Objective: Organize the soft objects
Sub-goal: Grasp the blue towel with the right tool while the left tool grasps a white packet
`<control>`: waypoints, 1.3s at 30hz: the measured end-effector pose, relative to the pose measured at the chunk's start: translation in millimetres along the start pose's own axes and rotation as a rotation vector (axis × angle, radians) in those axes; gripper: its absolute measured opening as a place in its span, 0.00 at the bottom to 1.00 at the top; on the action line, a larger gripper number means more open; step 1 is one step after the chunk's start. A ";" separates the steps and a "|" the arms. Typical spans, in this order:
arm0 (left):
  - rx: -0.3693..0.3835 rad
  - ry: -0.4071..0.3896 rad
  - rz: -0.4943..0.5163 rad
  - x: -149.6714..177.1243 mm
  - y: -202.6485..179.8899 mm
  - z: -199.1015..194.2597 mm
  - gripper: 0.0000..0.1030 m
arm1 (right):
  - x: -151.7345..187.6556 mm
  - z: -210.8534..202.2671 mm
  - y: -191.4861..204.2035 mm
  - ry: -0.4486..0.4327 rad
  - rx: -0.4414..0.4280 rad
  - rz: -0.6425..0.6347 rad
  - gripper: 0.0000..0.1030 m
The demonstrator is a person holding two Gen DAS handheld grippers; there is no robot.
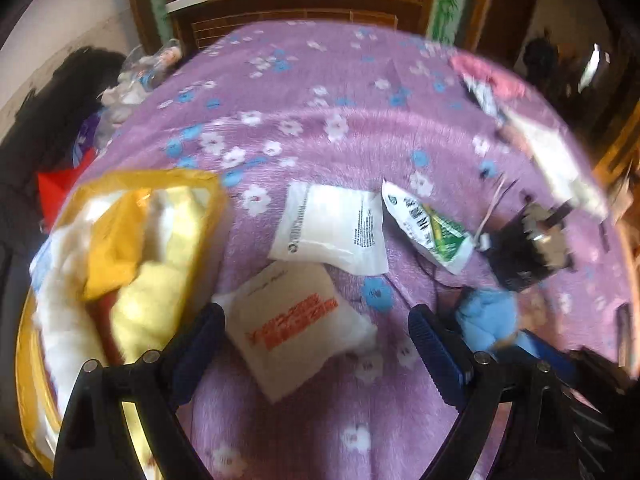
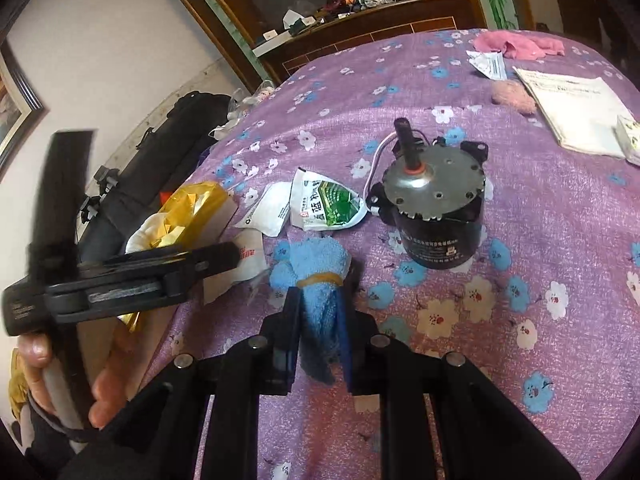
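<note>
right tool (image 2: 318, 320) clamps blue towel (image 2: 316, 280); left tool (image 1: 316, 344) wide over white packet (image 1: 292, 328)

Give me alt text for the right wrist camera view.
The right tool is shut on a rolled blue towel above a purple floral blanket. A black motor stands just beyond; the left tool is at left.

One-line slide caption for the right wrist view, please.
Right gripper shut on a banded blue towel roll beside a motor on the floral purple blanket.
</note>
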State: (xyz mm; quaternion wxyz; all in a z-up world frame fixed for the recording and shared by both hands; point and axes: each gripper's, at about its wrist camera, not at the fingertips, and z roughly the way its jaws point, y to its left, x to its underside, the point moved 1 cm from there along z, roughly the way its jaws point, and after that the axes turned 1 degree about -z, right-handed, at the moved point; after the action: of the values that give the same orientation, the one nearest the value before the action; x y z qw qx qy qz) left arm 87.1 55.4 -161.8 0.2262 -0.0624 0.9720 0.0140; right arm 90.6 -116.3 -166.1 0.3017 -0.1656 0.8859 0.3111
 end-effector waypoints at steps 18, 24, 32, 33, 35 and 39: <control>-0.058 -0.100 0.157 34.0 -1.0 2.8 0.54 | -0.6 -0.9 1.6 -0.008 -0.008 0.015 0.16; -0.055 -0.096 0.123 43.7 6.7 -5.0 0.20 | -0.7 -0.1 -0.3 -0.008 -0.008 0.024 0.17; 0.154 -0.032 -0.031 75.6 20.5 -17.8 0.00 | 0.0 1.6 0.6 -0.004 -0.009 0.020 0.17; 0.172 -0.031 -0.026 78.2 17.3 -21.4 0.00 | 0.1 1.3 0.8 -0.006 -0.009 0.021 0.17; 0.147 -0.060 -0.036 76.1 16.0 -32.0 0.00 | 0.1 1.5 1.3 -0.008 -0.011 0.019 0.18; 0.087 -0.142 -0.023 56.6 13.1 -41.9 0.94 | 0.7 3.6 2.4 0.000 -0.013 0.014 0.18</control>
State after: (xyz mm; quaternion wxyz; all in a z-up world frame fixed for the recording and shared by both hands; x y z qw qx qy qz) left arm 16.7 59.5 -149.2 0.2974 -0.0626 0.9523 -0.0264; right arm 90.5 -112.2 -167.7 0.2985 -0.1616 0.8850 0.3188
